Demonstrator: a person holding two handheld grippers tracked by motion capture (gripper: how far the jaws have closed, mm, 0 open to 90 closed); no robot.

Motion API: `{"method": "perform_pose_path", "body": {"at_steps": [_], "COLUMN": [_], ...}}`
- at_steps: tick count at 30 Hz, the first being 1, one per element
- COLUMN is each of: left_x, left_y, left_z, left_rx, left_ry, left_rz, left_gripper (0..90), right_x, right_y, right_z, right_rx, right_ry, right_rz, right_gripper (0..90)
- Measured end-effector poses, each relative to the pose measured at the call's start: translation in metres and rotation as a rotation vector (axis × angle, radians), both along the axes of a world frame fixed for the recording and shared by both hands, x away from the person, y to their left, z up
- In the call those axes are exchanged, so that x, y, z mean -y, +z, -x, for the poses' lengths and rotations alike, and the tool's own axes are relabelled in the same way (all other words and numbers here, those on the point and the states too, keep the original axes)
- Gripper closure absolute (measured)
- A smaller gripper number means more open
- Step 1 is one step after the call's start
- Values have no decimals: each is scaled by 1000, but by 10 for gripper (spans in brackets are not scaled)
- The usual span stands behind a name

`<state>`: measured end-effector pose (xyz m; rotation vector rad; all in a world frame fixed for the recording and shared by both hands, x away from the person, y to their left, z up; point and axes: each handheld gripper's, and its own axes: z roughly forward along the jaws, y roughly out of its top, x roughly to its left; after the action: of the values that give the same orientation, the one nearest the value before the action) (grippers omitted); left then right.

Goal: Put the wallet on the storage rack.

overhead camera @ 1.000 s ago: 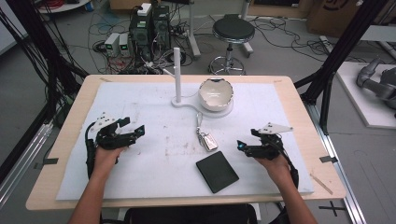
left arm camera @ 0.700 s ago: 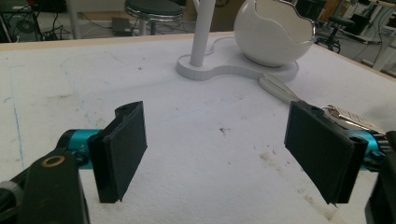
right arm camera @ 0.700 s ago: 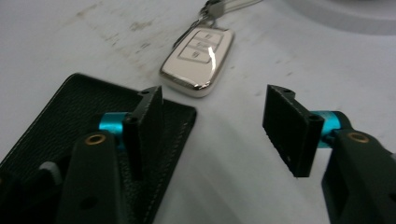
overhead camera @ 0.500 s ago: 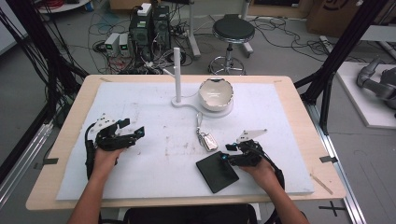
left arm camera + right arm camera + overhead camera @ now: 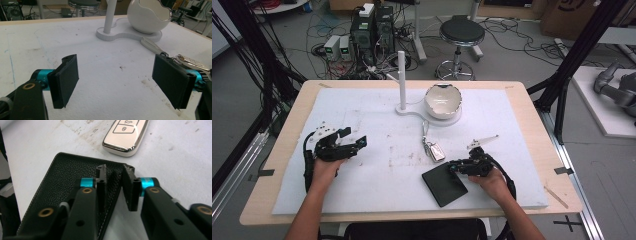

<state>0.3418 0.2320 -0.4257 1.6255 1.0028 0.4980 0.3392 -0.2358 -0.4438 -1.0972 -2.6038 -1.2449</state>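
Right hand-held gripper [image 5: 453,167] now at the black wallet's [image 5: 444,184] edge, jaws just closing around it.

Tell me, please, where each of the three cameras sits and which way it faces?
High view: above the person's side of the table, looking forward and down; both forearms, the left gripper and the right gripper show.
Left gripper view: rides that gripper, looking level between its wide-apart jaws toward the white bowl.
Right gripper view: rides that gripper, looking down; its jaws have just been closing over the black wallet's edge.
Shared: all three show the key fob.
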Motion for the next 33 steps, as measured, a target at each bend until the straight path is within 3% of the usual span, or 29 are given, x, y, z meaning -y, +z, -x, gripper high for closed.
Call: {"method": "perform_pose_path", "body": {"at_steps": [5,8,11,12,13,14,19,21,25,30,33], "left_x": [-1,-1,0,0,-1,-1,-1,-1,0,1,0], "left_y": [0,0,0,0,0,0,0,-1,-1,0,-1], "left_z": [0,0,0,0,0,0,0,0,-1,0,0], "left_rx": [0,1,1,2,3,1,-1,-3,0,-1,-1], "left_ry": [4,3,2,0,0,4,6,4,3,5,5], "left_rz": [-3,-4,-2,-3,-5,-4,-5,-7,-11,-10,-12], "left_gripper": [213,213,214,214,214,214,214,214,214,214,214], "right_x": [2,6,9,8,8,3,3,6,7,9,7], "right_y": [5,8,6,5,5,1,0,-1,-2,0,2], "right_z": [3,3,1,1,1,2,3,0,-2,-2,0], "right_rx": [62,62,23,12,12,-31,-56,-98,-115,-102,-52], "right_ry": [6,7,2,7,7,25,48,24,8,16,25], "right_rz": [30,23,-18,-16,-16,4,-8,-23,-36,-44,-31], "right_gripper": [900,900,899,802,802,647,703,769,815,876,883]}}
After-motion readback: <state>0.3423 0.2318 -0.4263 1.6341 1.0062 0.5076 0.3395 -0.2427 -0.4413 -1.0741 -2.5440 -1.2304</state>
